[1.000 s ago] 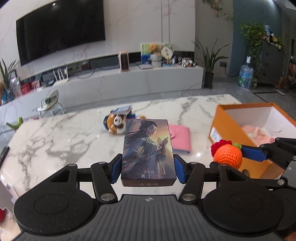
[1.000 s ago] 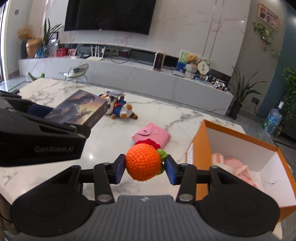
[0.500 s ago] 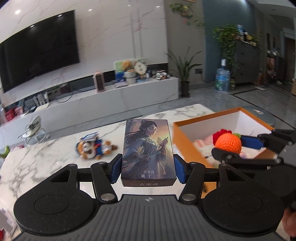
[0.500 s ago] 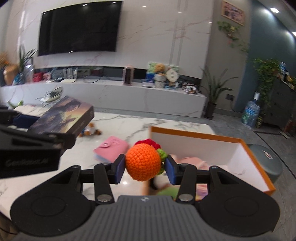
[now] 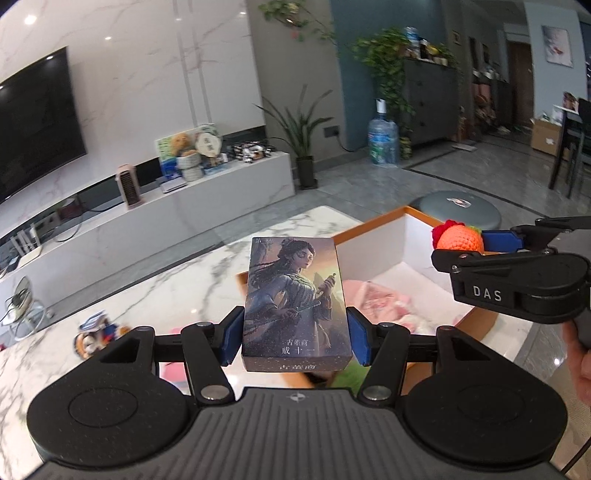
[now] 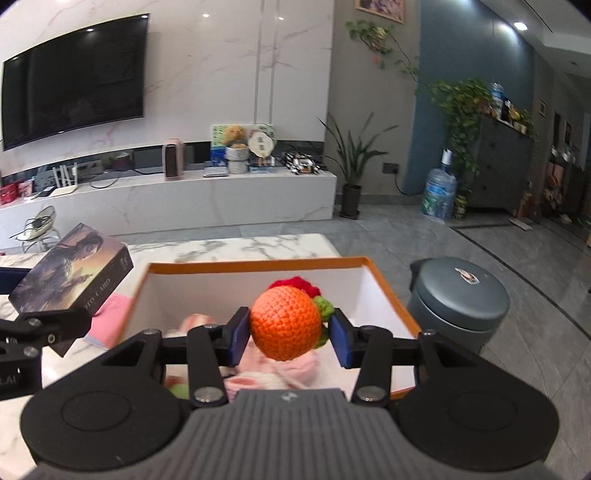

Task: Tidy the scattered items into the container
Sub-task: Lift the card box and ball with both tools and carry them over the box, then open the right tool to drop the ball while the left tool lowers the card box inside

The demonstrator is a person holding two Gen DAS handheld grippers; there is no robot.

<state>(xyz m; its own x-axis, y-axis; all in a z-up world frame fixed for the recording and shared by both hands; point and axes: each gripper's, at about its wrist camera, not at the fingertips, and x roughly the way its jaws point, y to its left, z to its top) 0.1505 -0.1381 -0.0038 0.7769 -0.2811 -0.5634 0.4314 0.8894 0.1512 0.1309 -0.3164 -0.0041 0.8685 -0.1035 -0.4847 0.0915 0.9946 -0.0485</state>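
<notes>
Now gripping card box (image 5: pixel 295 301) w/ left gripper (image 5: pixel 294 339), pads clamped on both sides, hanging over near-left corner of orange box (image 6: pixel 258 266). Holding crochet orange (image 6: pixel 285 323) w/ right gripper (image 6: pixel 288 334), clenched, hovering over box interior w/ pink stuff (image 6: pixel 291 373) inside. Lying on marble table (image 5: pixel 155 280) at left: plush toy (image 5: pixel 94 330).

Black tongs (image 5: pixel 295 339), blue pads (image 5: pixel 232 339), silver screws, "DAS" lettering.

A dark television (image 6: pixel 74 77) hangs on the white marble wall (image 6: pixel 221 74) at upper left; below it runs a long white console (image 6: pixel 177 199); potted plants (image 6: pixel 351 162) stand mid-frame; grey floor tiles (image 6: pixel 517 258) fill the right; ceiling spots (image 6: pixel 520 26) glow above.
</notes>
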